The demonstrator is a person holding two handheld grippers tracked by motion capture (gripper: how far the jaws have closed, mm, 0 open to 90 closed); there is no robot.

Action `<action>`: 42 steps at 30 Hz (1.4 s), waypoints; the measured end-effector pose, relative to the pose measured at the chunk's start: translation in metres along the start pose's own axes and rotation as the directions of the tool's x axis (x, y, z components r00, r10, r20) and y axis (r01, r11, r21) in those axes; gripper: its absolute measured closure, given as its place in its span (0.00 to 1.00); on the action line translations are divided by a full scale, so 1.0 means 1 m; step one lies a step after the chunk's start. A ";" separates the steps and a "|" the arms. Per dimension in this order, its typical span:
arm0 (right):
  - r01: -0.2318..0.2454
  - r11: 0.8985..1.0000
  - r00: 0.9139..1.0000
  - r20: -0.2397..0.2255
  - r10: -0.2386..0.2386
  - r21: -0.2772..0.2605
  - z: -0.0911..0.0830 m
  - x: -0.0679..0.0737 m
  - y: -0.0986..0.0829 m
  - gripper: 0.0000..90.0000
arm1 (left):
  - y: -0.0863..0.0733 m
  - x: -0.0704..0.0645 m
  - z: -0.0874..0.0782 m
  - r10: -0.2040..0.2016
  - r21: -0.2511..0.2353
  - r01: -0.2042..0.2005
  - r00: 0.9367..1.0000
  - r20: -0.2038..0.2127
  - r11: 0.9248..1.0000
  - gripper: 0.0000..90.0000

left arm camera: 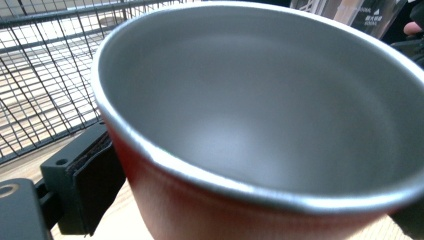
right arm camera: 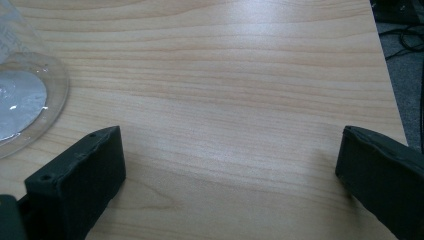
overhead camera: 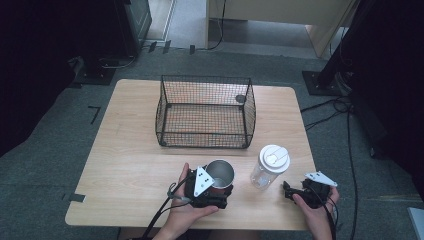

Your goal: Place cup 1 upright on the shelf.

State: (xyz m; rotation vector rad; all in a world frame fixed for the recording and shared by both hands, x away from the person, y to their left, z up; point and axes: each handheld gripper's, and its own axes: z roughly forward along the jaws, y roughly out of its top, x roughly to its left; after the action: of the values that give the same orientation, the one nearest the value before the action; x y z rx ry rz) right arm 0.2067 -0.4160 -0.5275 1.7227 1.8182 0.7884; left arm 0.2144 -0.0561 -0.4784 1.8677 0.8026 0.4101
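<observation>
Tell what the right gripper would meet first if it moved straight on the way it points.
Probably the bare table: the right gripper tilts down at it with open jaws. The clear cup sits left of its line, so it likely passes beside it; depth is unclear.

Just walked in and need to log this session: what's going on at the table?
A person works two handheld grippers at a wooden table. The left gripper grips a red metal cup, empty inside, near the table's front edge. The right gripper rests open on the table beside a clear lidded tumbler, not touching it. A wire basket stands behind them.
</observation>
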 end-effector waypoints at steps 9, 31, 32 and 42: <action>0.001 1.000 1.000 -0.001 -0.001 0.000 0.000 0.000 0.000 0.00 | 0.002 -0.002 0.001 0.016 -0.014 -0.016 1.000 -0.007 1.000 0.08; 0.001 1.000 1.000 -0.001 -0.001 0.000 0.000 0.000 0.000 0.00 | 0.018 0.011 -0.031 0.036 -0.194 -0.058 0.993 -0.115 0.979 0.08; 0.001 1.000 1.000 -0.001 -0.001 0.000 0.000 0.000 0.000 0.00 | 0.018 0.011 -0.031 0.036 -0.194 -0.058 0.993 -0.115 0.979 0.08; 0.000 1.000 1.000 -0.001 0.000 0.000 0.000 0.000 0.000 0.00 | 0.035 0.028 -0.047 0.008 -0.305 -0.071 0.979 -0.203 0.950 0.08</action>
State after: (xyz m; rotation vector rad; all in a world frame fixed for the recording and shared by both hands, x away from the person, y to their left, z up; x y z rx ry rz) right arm 0.2068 -0.4160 -0.5275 1.7222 1.8191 0.7893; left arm 0.2178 -0.0138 -0.4291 1.5660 0.7834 0.7177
